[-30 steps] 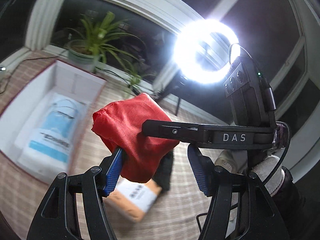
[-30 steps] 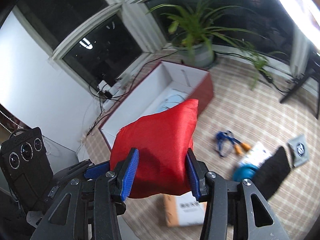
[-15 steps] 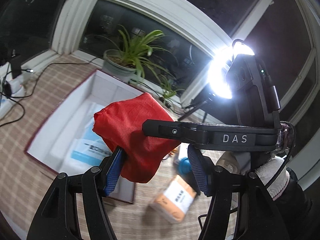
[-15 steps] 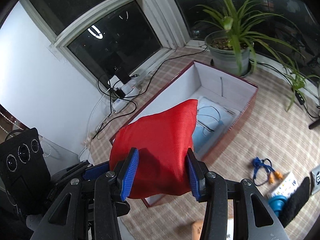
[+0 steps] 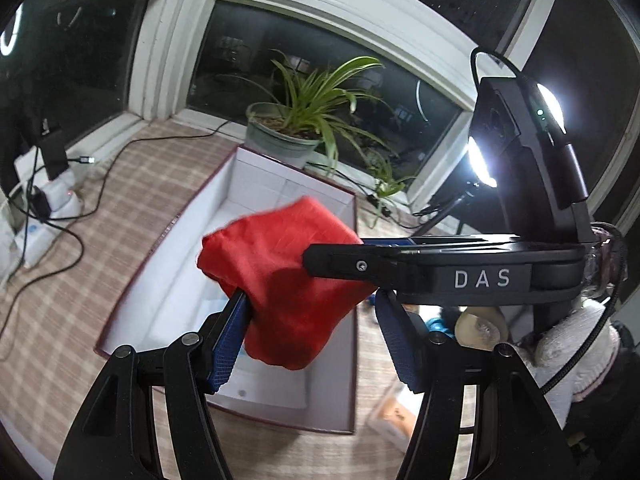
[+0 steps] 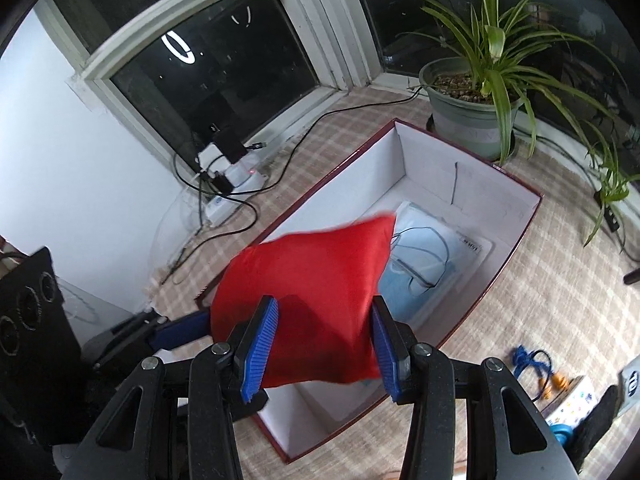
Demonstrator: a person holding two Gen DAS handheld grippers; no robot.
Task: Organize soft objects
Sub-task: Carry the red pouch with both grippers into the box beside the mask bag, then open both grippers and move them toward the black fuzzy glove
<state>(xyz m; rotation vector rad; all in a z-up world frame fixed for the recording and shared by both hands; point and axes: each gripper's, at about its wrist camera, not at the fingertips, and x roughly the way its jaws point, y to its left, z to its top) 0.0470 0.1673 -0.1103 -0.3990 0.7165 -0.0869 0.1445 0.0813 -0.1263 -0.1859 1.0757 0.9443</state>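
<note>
Right gripper (image 6: 324,344) clamps red pouch (image 6: 312,280) mid-body; soft, light, squashes easily. Left gripper (image 5: 316,340) wide (one pad touching only). Box (image 6: 516,236) below.

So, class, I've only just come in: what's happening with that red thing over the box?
A person is working two handheld grippers. The right gripper has its jaws closed on a red cloth pouch and holds it in the air above an open, white-lined box. A pack of blue face masks lies in the box. The left gripper has one pad against the pouch while its other pad stands clear. Some small items lie on the checked mat outside the box.
</note>
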